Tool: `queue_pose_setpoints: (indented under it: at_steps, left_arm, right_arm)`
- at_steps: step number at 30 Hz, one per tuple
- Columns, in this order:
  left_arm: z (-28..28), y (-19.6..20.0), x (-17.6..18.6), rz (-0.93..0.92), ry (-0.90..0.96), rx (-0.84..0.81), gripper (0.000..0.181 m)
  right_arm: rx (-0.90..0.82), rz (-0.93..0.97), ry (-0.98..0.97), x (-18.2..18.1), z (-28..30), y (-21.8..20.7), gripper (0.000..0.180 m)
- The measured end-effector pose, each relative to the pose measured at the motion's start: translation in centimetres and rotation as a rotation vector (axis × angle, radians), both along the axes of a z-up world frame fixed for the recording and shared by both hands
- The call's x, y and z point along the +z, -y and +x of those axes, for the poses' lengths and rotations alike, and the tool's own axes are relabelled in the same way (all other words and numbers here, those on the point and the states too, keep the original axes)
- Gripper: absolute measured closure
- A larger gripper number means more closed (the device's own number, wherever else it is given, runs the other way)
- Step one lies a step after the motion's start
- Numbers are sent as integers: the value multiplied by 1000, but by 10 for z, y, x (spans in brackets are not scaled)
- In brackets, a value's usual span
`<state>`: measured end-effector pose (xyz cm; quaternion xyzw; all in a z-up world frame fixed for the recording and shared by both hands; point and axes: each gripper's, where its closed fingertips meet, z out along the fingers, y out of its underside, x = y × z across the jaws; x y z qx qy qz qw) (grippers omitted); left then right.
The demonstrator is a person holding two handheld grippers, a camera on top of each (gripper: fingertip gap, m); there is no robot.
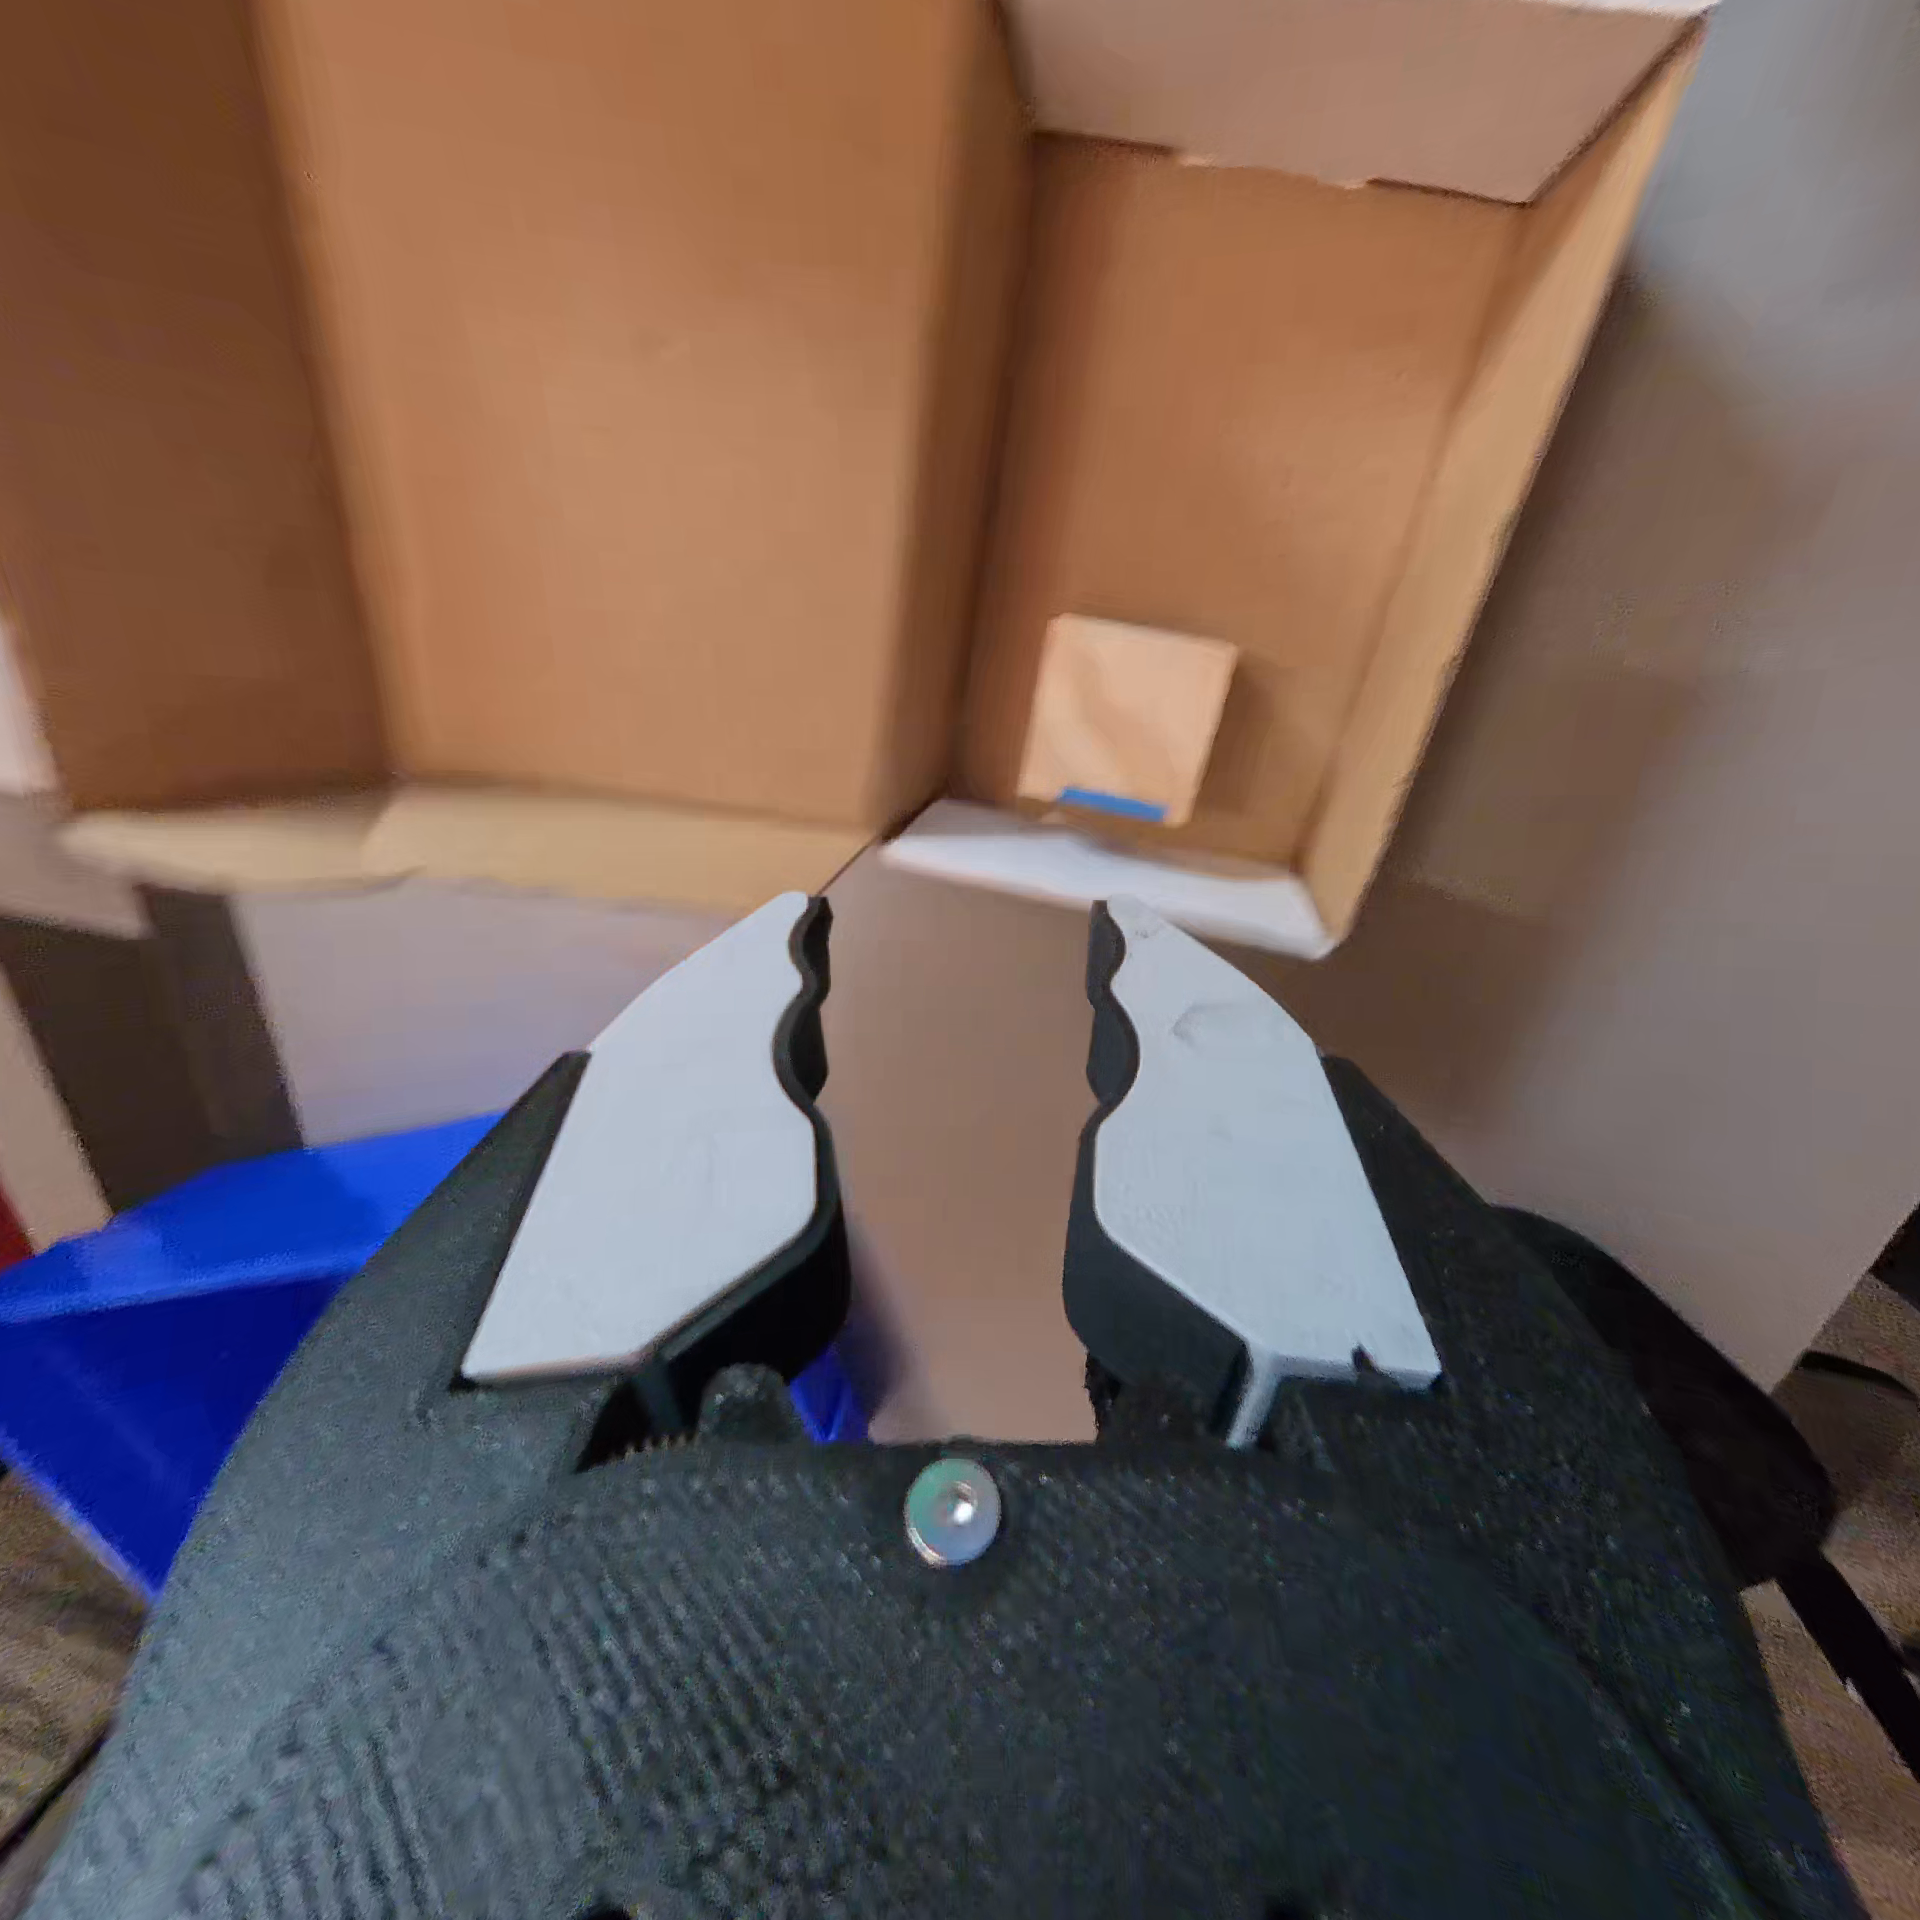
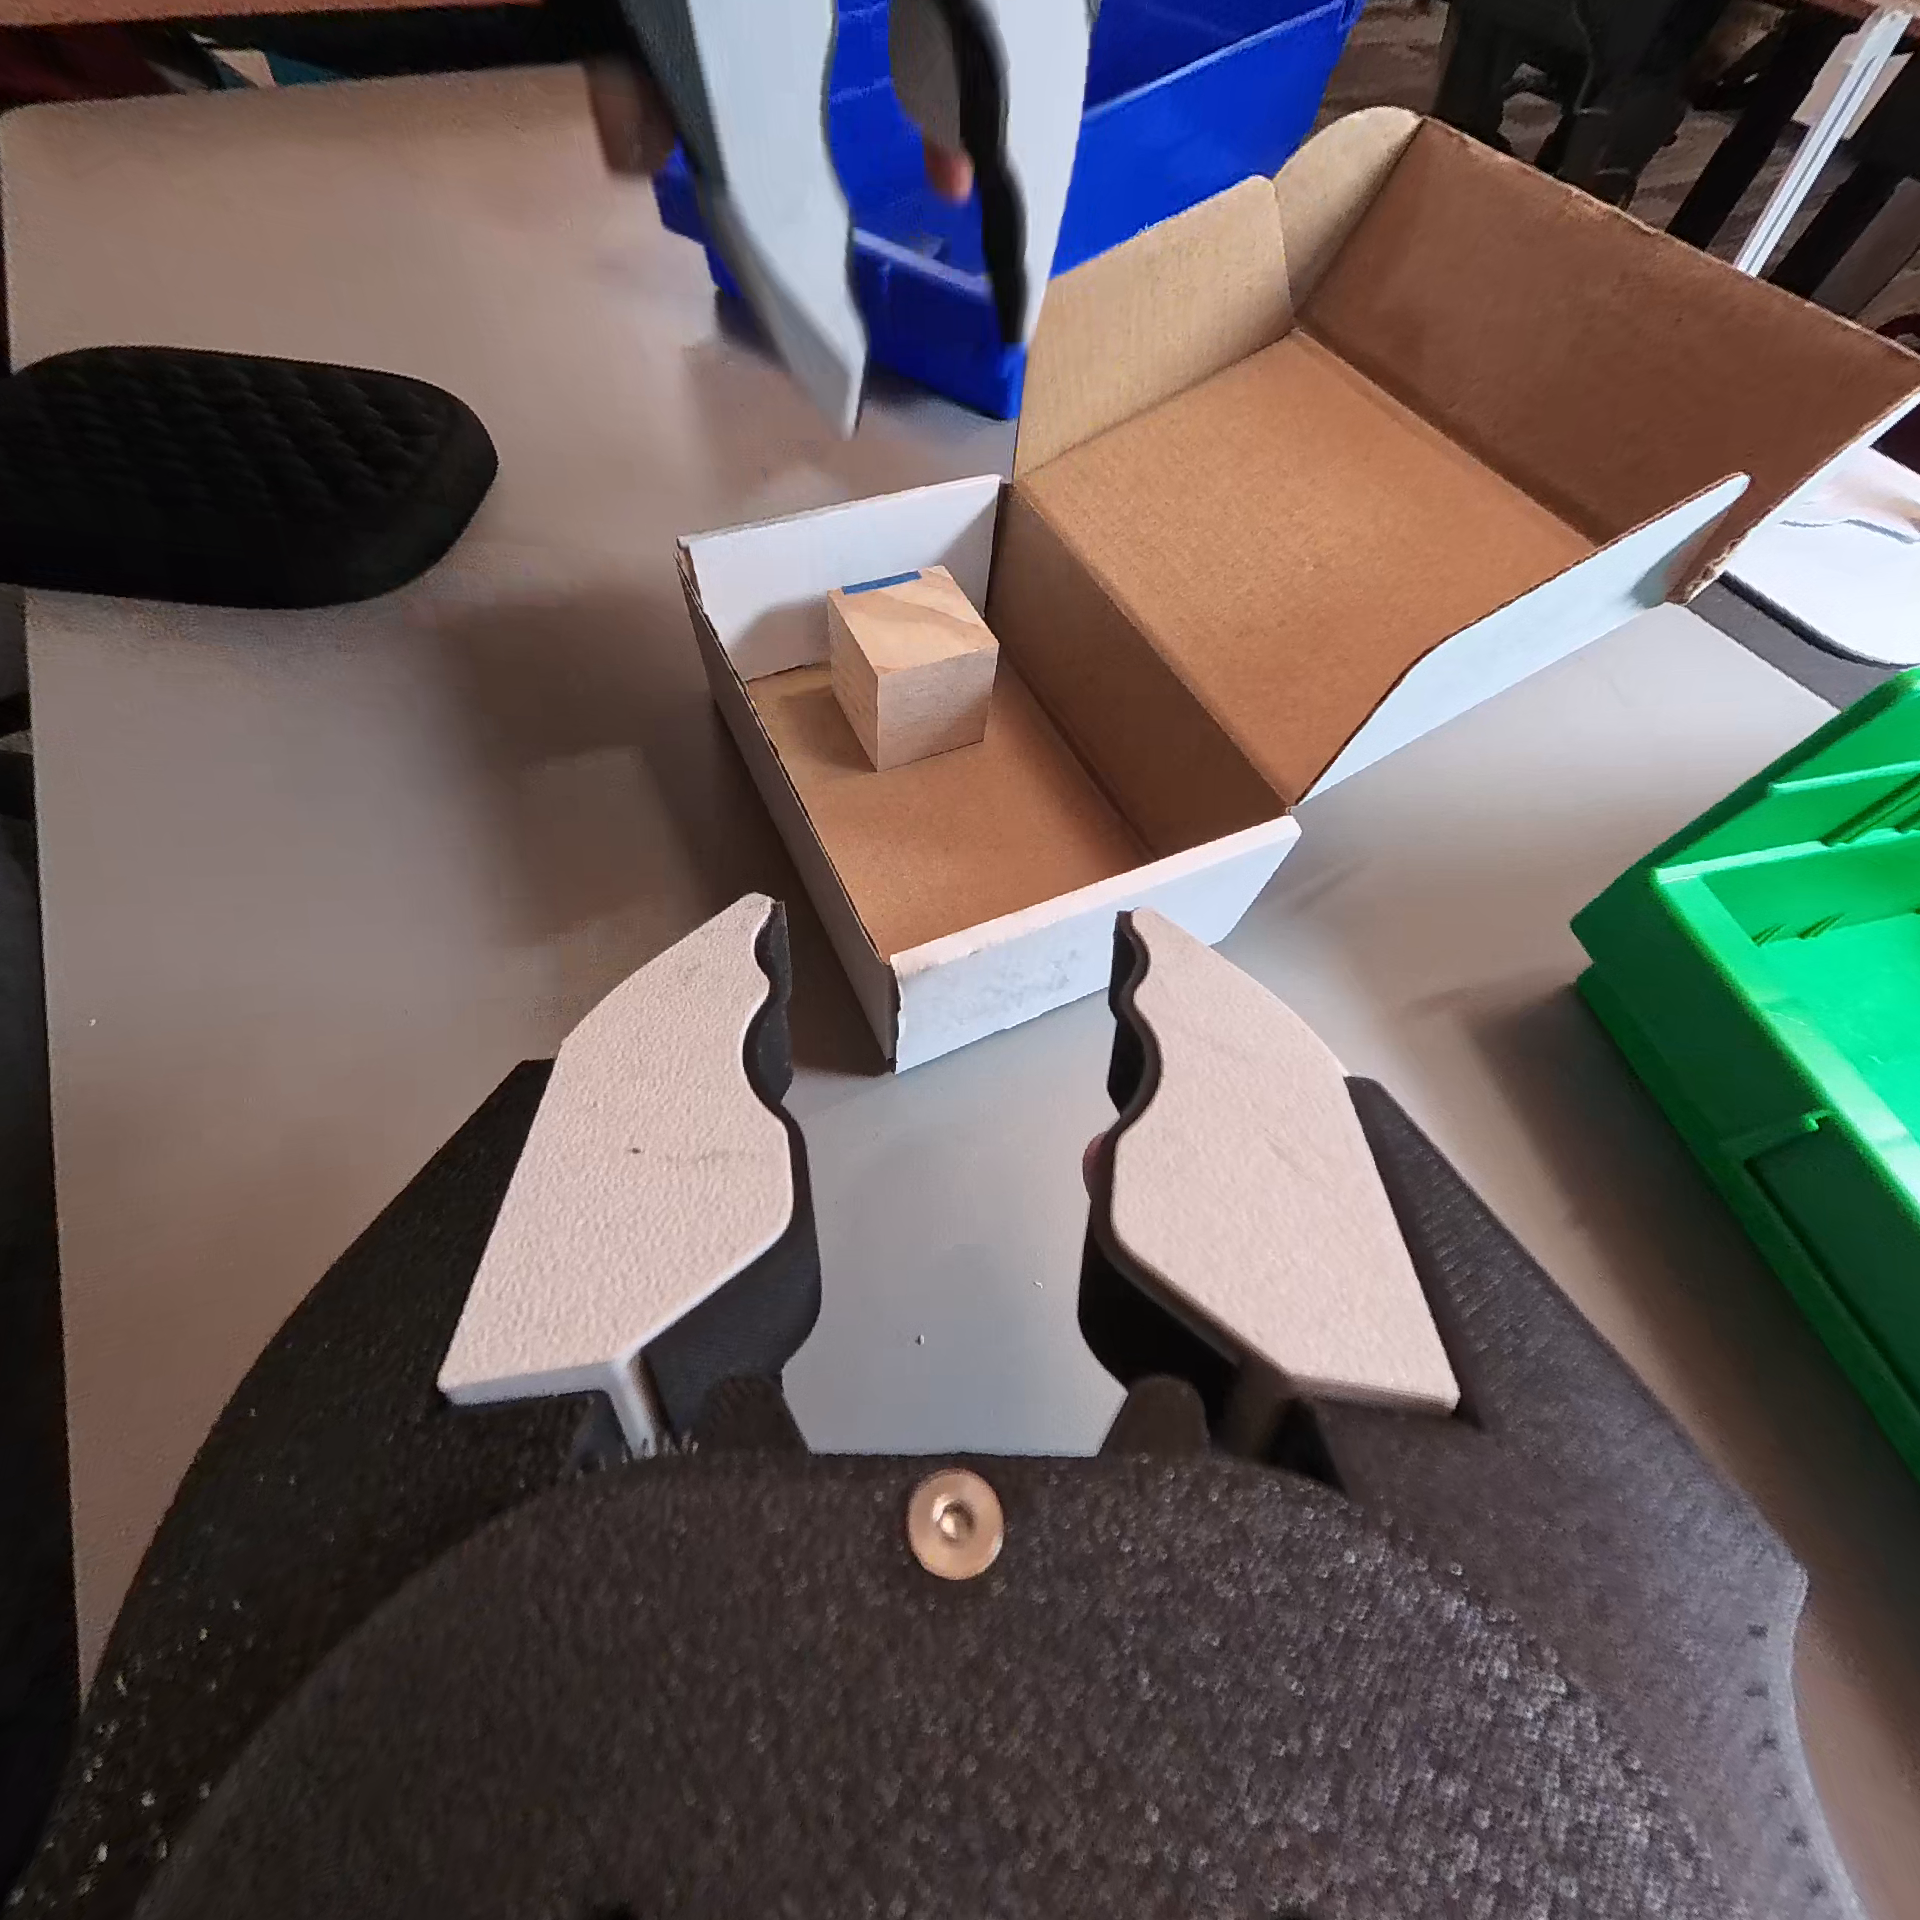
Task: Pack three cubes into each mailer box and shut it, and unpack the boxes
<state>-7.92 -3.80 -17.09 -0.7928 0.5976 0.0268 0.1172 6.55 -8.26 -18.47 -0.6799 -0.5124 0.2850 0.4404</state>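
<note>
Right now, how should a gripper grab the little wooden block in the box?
Best from straight above, I think. The wooden cube stands alone on the floor of the open mailer box, near the far wall, with its top uncovered. Pinch two opposite flat side faces near the top. The left gripper already hangs open above that end, so it seems the handier one.

In the right wrist view, the left claw hangs blurred, its body cut off by the top edge. The green bin and the mailer box lid run off the right edge. The blue bin's contents cannot be made out.
</note>
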Motion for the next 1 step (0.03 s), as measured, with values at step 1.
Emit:
queue_pose_setpoints:
  at_steps: [1]
  left_arm:
    - [-11,-7,11,30,13,28,134]
  right_arm:
    - [1,1,0,0,0,0,121]
